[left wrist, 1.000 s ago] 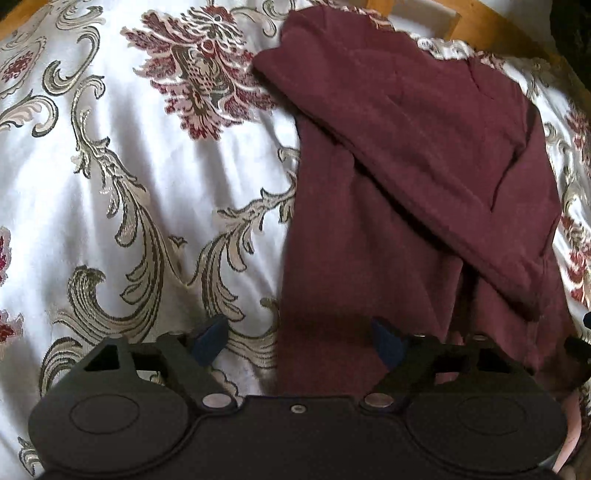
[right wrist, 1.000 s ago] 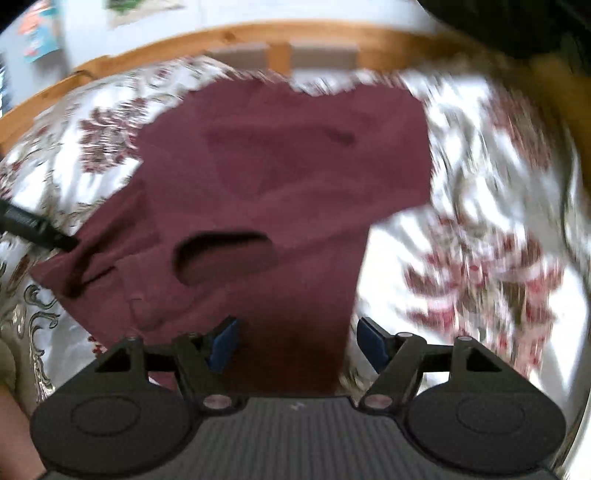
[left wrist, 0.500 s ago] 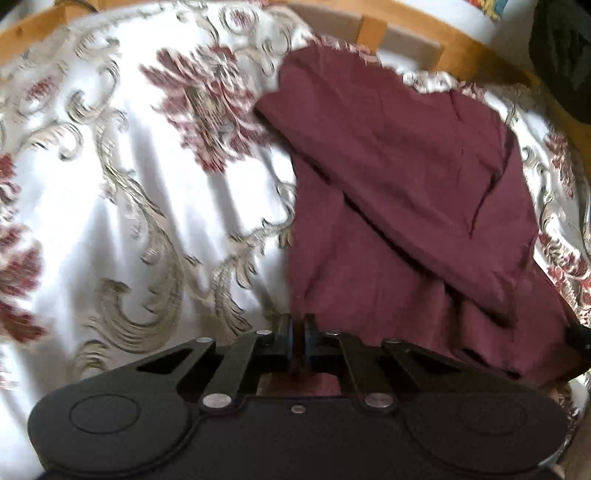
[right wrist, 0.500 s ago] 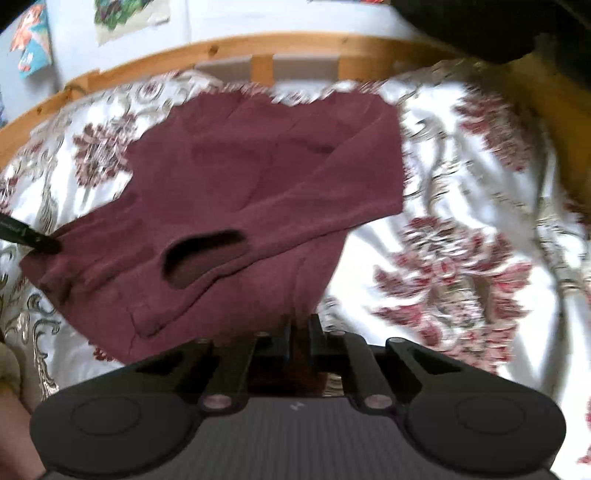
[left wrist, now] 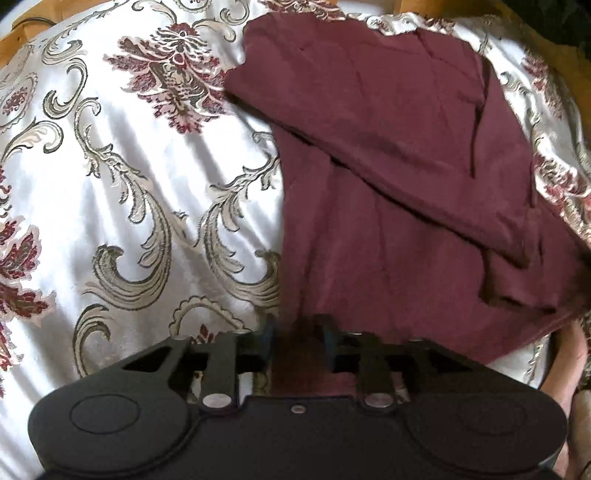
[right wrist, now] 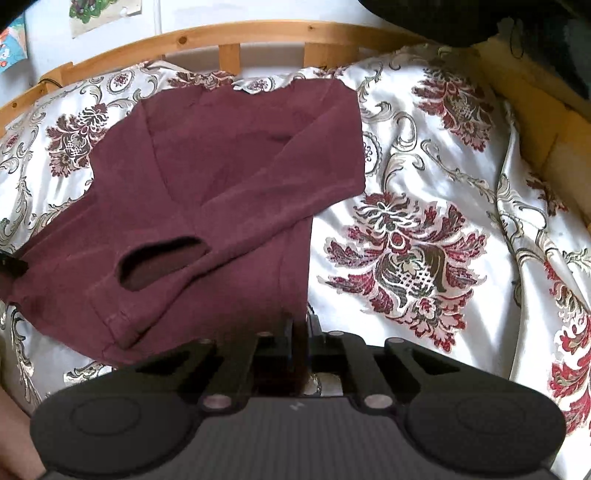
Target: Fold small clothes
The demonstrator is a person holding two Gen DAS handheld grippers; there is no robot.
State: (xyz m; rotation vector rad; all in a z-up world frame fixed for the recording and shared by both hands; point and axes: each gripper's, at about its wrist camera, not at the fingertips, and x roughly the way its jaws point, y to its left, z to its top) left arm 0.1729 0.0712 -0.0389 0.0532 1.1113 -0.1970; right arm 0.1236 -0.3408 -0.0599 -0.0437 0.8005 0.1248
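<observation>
A maroon long-sleeved sweater (left wrist: 388, 166) lies on the patterned bedspread, one sleeve folded across its body. Its open cuff faces the right wrist camera. My left gripper (left wrist: 297, 336) is at the near hem, by the garment's left edge. Its jaws are opening, and cloth lies in the gap between pads that stand apart. My right gripper (right wrist: 301, 332) has its pads nearly together on the sweater (right wrist: 229, 177) at the hem's right corner. These jaws are starting to open, though the cloth is still pinched between them.
The white bedspread (left wrist: 129, 184) with red and gold flowers covers the whole bed. A wooden slatted bed frame (right wrist: 258, 35) curves round the far side, with pictures (right wrist: 103, 11) on the wall behind it. A hand (left wrist: 569, 354) shows at the left wrist view's right edge.
Both grippers went from wide open to shut on the sweater's near hem. The left jaws have since parted again. The hem has been drawn a little toward the cameras.
</observation>
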